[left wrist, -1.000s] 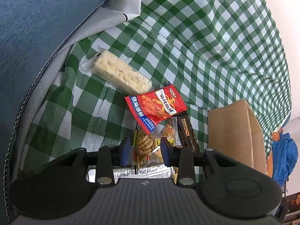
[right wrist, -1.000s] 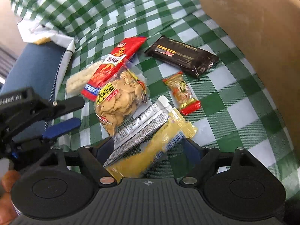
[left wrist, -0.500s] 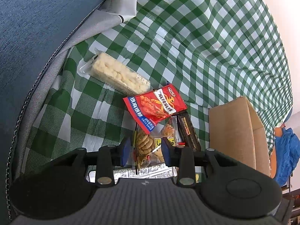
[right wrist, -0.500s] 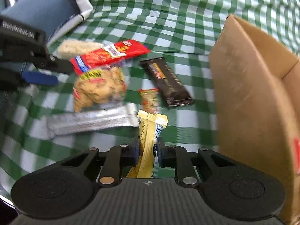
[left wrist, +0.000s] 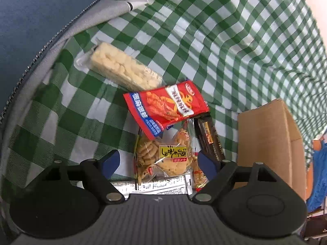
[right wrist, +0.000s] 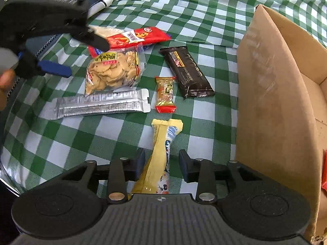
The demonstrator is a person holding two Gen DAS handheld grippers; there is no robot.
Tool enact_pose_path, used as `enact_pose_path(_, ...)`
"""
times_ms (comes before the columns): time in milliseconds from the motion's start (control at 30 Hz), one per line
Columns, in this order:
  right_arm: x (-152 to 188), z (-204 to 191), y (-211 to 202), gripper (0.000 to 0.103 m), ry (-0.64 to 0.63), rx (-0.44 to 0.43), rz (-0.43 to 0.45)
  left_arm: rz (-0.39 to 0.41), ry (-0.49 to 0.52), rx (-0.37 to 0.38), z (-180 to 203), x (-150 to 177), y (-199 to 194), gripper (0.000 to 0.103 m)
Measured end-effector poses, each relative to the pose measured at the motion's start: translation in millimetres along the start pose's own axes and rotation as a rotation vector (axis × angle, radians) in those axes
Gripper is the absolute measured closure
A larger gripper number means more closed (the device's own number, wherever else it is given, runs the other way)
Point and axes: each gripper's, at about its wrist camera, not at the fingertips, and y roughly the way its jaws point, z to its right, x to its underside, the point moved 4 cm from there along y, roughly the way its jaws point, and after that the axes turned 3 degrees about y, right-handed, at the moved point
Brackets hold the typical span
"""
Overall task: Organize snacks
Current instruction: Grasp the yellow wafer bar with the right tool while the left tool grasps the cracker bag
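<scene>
Two grippers work my snack pile: right gripper [right wrist: 161, 164], jaws apart, straddles the yellow wafer packet [right wrist: 161, 155] beside the cardboard box [right wrist: 271, 94], while left gripper [left wrist: 157, 162] spreads over the cookie bag [left wrist: 163, 157], mid-frame.

The right gripper [right wrist: 161, 164] stands with jaws apart around a long yellow foil snack packet [right wrist: 161, 155] lying on the green-and-white checked cloth [right wrist: 204, 10]; beyond lie a silver foil bar [right wrist: 98, 105], a small red-ended candy [right wrist: 165, 94], a dark brown chocolate bar [right wrist: 186, 71]; an open brown cardboard box [right wrist: 271, 94] rises just right.
</scene>
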Motion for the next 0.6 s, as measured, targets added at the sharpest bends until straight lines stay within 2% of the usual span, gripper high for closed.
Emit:
enact_pose_path(100, 2, 3, 3, 0.065, 0.012, -0.003, -0.011, 0.001, -0.006, -0.041, 5, 0, 9, 0.016)
enact_pose_path(233, 5, 1, 6, 0.068, -0.008, 0.001, -0.025, -0.012, -0.012, -0.057, 10, 0, 20, 0.016)
enact_pose_path(300, 5, 1, 5, 0.077, -0.018, -0.006, -0.022, -0.019, 0.005, -0.066, 13, 1, 24, 0.016)
enact_pose_path(433, 5, 5, 4, 0.084, -0.013, -0.009, -0.021, -0.018, 0.045, -0.097, 19, 3, 27, 0.017)
enact_pose_path(533, 6, 8, 3, 0.084, -0.007, -0.015, -0.016, -0.013, 0.063, -0.108, 19, 4, 27, 0.019)
enact_pose_path(600, 6, 9, 1, 0.084, -0.007, -0.020, -0.011, -0.011, 0.081, -0.104, 19, 5, 26, 0.026)
